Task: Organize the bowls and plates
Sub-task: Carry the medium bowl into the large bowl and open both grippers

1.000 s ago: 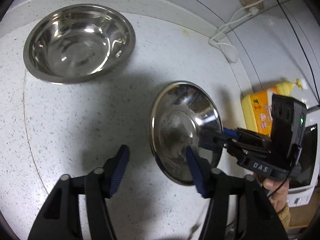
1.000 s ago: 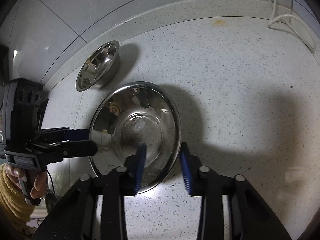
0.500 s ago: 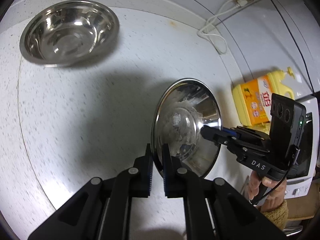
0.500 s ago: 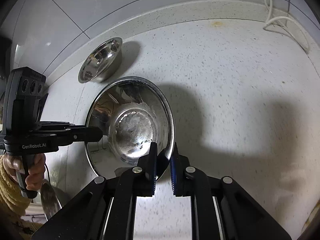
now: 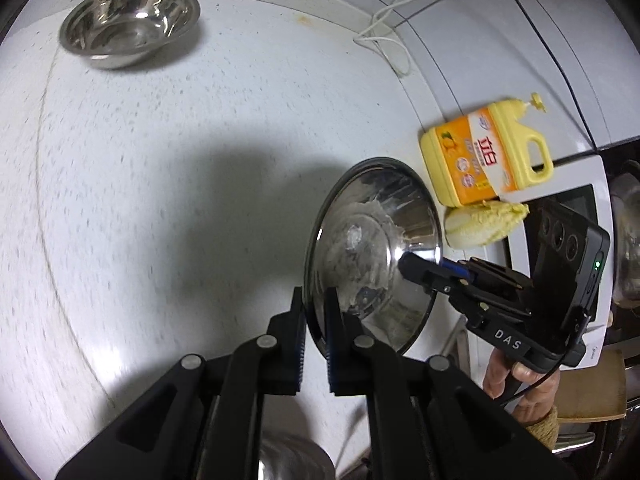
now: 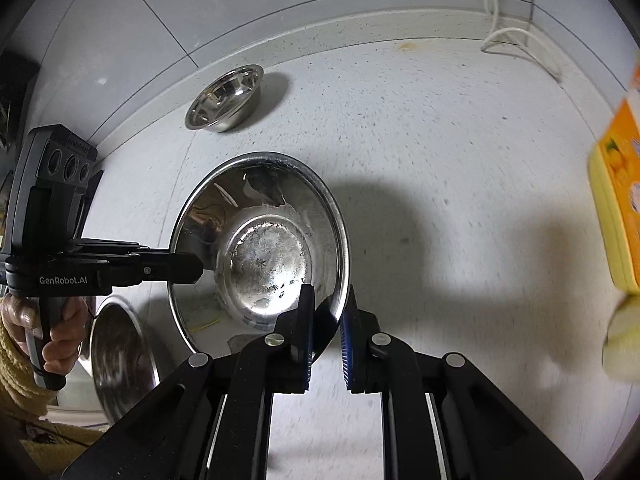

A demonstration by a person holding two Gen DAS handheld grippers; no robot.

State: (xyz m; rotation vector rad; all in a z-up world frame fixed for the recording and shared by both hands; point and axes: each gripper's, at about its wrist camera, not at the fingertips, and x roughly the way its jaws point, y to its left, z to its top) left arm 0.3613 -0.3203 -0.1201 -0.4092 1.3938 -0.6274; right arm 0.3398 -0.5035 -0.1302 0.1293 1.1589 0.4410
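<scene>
A steel bowl (image 5: 372, 248) is held in the air above the white speckled counter (image 5: 180, 160), gripped from two sides. My left gripper (image 5: 314, 332) is shut on its near rim. My right gripper (image 6: 326, 328) is shut on the opposite rim of the same bowl (image 6: 264, 248). Each gripper shows in the other's view: the right gripper (image 5: 404, 262) at the bowl's far edge, the left gripper (image 6: 196, 268) likewise. A second steel bowl (image 5: 130, 24) stands upright at the back of the counter; it also shows in the right wrist view (image 6: 226, 98).
A yellow detergent jug (image 5: 484, 152) and a piece of cabbage (image 5: 484, 224) lie at the right by a white appliance (image 5: 568, 208). A white cable (image 5: 384, 32) runs to a wall socket. Another steel vessel (image 6: 120, 356) sits below the counter's left edge.
Both grippers have closed on the bowl's rim and lifted it. The bowl has risen and the views have swung, bringing the jug and cabbage into sight.
</scene>
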